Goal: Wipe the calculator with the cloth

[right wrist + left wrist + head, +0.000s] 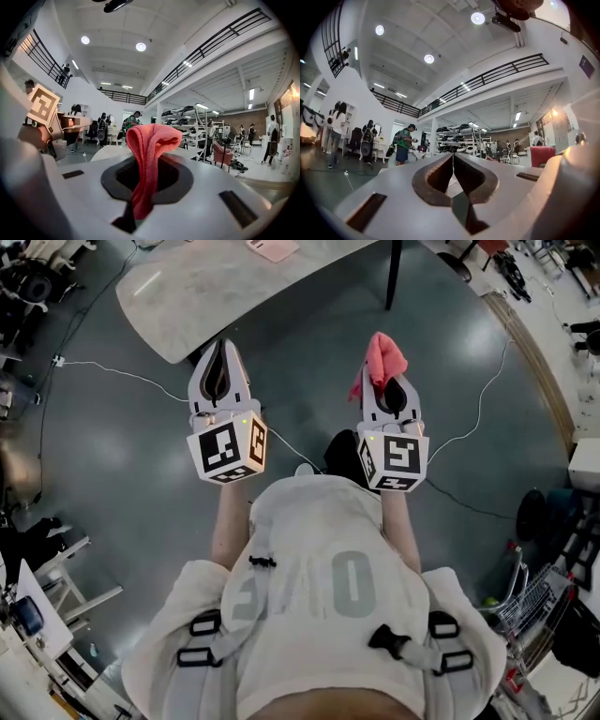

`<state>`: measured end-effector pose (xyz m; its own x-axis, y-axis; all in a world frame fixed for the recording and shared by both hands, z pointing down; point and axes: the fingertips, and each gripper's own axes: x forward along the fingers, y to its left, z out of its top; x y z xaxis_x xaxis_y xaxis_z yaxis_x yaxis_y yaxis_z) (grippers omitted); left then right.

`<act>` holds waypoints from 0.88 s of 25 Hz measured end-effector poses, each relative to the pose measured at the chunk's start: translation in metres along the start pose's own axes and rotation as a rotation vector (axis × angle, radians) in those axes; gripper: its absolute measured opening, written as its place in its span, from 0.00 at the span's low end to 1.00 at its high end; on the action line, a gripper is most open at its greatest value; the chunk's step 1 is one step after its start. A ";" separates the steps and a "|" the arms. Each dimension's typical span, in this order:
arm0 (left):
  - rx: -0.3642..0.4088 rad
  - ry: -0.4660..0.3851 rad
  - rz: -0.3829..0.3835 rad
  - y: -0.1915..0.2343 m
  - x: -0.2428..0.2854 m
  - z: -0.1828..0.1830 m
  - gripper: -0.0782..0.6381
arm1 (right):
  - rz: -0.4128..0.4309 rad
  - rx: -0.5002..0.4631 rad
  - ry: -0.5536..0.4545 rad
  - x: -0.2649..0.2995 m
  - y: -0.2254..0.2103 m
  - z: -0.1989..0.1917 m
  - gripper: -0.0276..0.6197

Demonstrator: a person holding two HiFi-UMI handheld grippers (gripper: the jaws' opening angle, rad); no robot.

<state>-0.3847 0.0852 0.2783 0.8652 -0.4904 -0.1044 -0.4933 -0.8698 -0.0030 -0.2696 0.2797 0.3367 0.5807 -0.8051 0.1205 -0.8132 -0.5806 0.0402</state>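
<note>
Left gripper (223,343): jaws were together, tips meeting, with nothing between them. It was held out in front of the person, about level, over the bare floor (309,343).
Right gripper (386,381): beside the left one and well apart from it. Its jaws were closed on the cloth.
Cloth (382,357): pink-red and pinched between the right gripper's pads. A rounded fold stood out past the tips and a strip ran back into the hollow of the jaws. It touched nothing but that gripper.
Table (216,287): pale top, ahead of both grippers and apart from them. Its near rim was closer to the left gripper's tips than to the right's.
Calculator: not surely made out in any view. A flat pink thing (272,247) lay on the table well beyond both grippers, cut off by the head view's top edge. Whether it was the calculator could not be told.
Step in hand: by my reading this was the approach. The cloth was already gripped, no surface was under it, and no wiping had begun.
Next move: it probably called for bringing both grippers over the table and finding the calculator. The right gripper would lower the cloth's free fold flat onto its face. The left gripper would steady the body so the calculator did not slide under the strokes.
</note>
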 end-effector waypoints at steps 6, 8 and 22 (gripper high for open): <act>-0.025 0.025 0.036 0.008 0.045 -0.007 0.14 | 0.012 0.012 0.001 0.041 -0.024 0.002 0.13; -0.023 0.044 0.046 0.003 0.060 -0.013 0.14 | 0.021 0.021 0.014 0.060 -0.037 -0.003 0.13; 0.012 0.115 0.154 -0.028 0.246 -0.035 0.14 | 0.151 -0.021 0.030 0.265 -0.142 0.022 0.13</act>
<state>-0.1549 -0.0131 0.2877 0.7838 -0.6209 0.0095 -0.6208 -0.7839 -0.0078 0.0007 0.1456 0.3407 0.4502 -0.8792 0.1559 -0.8922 -0.4498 0.0397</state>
